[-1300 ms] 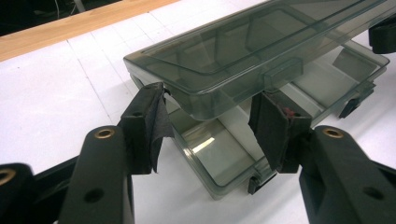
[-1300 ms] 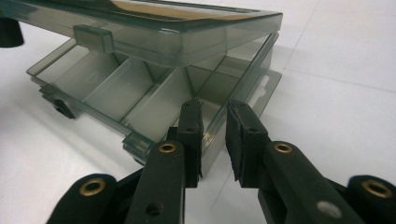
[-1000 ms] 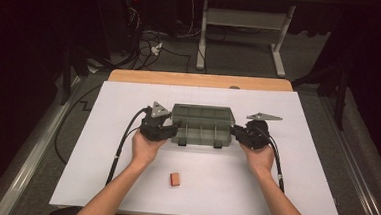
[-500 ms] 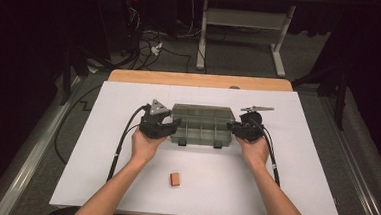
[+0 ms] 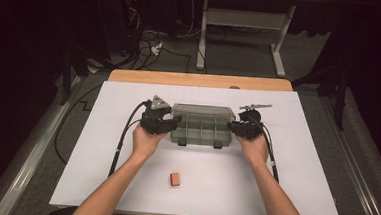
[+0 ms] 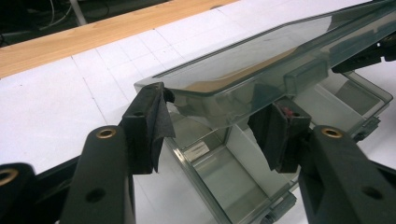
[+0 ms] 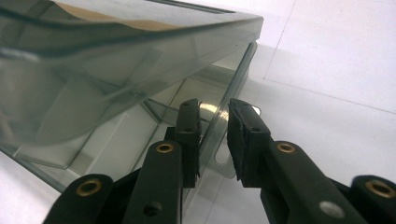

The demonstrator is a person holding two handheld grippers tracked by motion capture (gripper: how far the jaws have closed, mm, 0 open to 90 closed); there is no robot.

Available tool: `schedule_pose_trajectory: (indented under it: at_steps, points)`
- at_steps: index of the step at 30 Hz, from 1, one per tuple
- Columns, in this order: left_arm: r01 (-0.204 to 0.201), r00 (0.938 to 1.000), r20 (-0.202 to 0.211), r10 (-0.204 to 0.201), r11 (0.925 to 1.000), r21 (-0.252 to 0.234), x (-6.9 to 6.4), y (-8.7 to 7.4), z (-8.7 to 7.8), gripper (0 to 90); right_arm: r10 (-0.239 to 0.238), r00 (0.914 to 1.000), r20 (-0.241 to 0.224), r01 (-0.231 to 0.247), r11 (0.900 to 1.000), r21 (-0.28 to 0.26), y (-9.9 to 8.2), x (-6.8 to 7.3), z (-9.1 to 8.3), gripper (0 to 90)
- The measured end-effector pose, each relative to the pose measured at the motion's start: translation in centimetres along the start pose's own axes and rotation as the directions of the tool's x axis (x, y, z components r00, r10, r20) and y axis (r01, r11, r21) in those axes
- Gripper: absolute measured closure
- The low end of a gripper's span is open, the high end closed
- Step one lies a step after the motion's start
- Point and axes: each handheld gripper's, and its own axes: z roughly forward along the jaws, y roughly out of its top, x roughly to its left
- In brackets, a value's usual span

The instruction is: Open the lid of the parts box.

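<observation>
A clear grey compartment box (image 5: 202,133) sits mid-table with its lid (image 6: 261,60) lifted at the front. My left gripper (image 5: 175,122) is at the box's left end with its jaws wide. In the left gripper view (image 6: 215,135) the lid's near corner lies over them. One pad (image 6: 147,126) touches that corner and the other pad sits under the lid's lip. My right gripper (image 5: 232,127) is at the right end. In the right gripper view (image 7: 214,135) its narrow jaws straddle the end wall (image 7: 229,88), with a gap beside it. A small orange block (image 5: 175,179) lies near the front.
A white sheet (image 5: 300,159) covers the table, with a wooden strip (image 5: 200,80) bare at the far edge. Each gripper's cable (image 5: 121,143) trails back along the person's forearm. Beyond the table are floor cables (image 5: 147,40) and a metal stand (image 5: 201,38).
My right gripper has moved left up to the box's right end, and its jaws now straddle the wall. The left hand has stayed at the left end.
</observation>
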Motion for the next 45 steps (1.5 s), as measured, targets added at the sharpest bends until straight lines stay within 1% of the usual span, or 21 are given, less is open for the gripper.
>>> schedule_pose_trajectory:
  at_steps: [2, 4, 7, 10, 12, 14, 17, 20, 29, 34, 36, 39, 45]
  points:
    - [-0.009, 1.0, 0.003, 0.009, 1.0, 0.003, 0.1, 0.3, 0.0, 47.6, 0.002, 1.0, -0.001, -0.002, 1.0, 0.005, 0.1, 0.0, 0.0, 74.5]
    - [-0.008, 1.0, 0.002, 0.008, 1.0, -0.004, 0.2, 0.5, 0.0, 48.1, 0.004, 1.0, -0.003, -0.004, 1.0, 0.005, 0.1, -0.1, 0.0, 74.5]
    - [0.023, 0.9996, 0.018, -0.022, 0.9996, -0.016, 0.6, 0.7, 0.2, 48.3, 0.002, 1.0, 0.0, -0.002, 1.0, 0.003, 0.0, 0.0, 0.0, 74.5]
    - [0.038, 0.999, 0.026, -0.037, 0.9991, -0.02, 1.0, 0.8, 0.4, 50.1, 0.005, 1.0, -0.001, -0.005, 1.0, 0.002, 0.0, 0.0, 0.0, 74.5]
    - [0.038, 0.999, 0.024, -0.038, 0.9991, -0.021, 1.1, 0.9, 0.6, 50.5, 0.003, 1.0, -0.003, -0.003, 1.0, 0.003, 0.0, -0.1, 0.0, 74.5]
    - [0.03, 0.9994, 0.016, -0.03, 0.9994, -0.016, 1.2, 1.1, 0.7, 51.9, 0.0, 1.0, -0.003, 0.0, 1.0, 0.002, 0.0, -0.1, 0.0, 74.5]
    - [0.037, 0.9992, 0.014, -0.036, 0.9992, -0.019, 1.4, 1.4, 0.9, 54.3, -0.001, 1.0, -0.002, 0.001, 1.0, -0.002, 0.0, 0.0, 0.0, 74.5]
    - [0.035, 0.9993, 0.012, -0.035, 0.9991, -0.024, 1.6, 1.5, 0.9, 55.1, -0.001, 1.0, -0.004, 0.001, 1.0, -0.001, 0.0, -0.1, 0.0, 74.5]
    - [0.057, 0.9984, 0.007, -0.056, 0.9972, -0.05, 1.9, 1.6, 1.2, 58.1, -0.003, 1.0, -0.004, 0.003, 1.0, 0.002, 0.0, -0.1, 0.0, 74.5]
    - [0.061, 0.9982, 0.005, -0.06, 0.9967, -0.054, 2.2, 1.8, 1.4, 59.1, -0.004, 1.0, -0.004, 0.004, 1.0, 0.0, 0.0, -0.1, 0.0, 74.5]
    - [0.061, 0.9981, 0.003, -0.061, 0.997, -0.047, 2.2, 1.9, 1.5, 59.7, -0.004, 1.0, -0.005, 0.004, 1.0, 0.0, 0.0, -0.1, 0.0, 74.5]
    - [0.051, 0.9987, -0.009, -0.051, 0.9982, -0.034, 2.3, 2.0, 1.8, 59.8, -0.005, 1.0, -0.005, 0.005, 1.0, 0.001, 0.0, -0.1, 0.0, 74.5]
    - [0.056, 0.9983, -0.017, -0.056, 0.9979, -0.034, 2.6, 2.3, 2.3, 60.9, -0.004, 1.0, -0.006, 0.004, 1.0, 0.001, 0.0, -0.1, 0.0, 74.5]
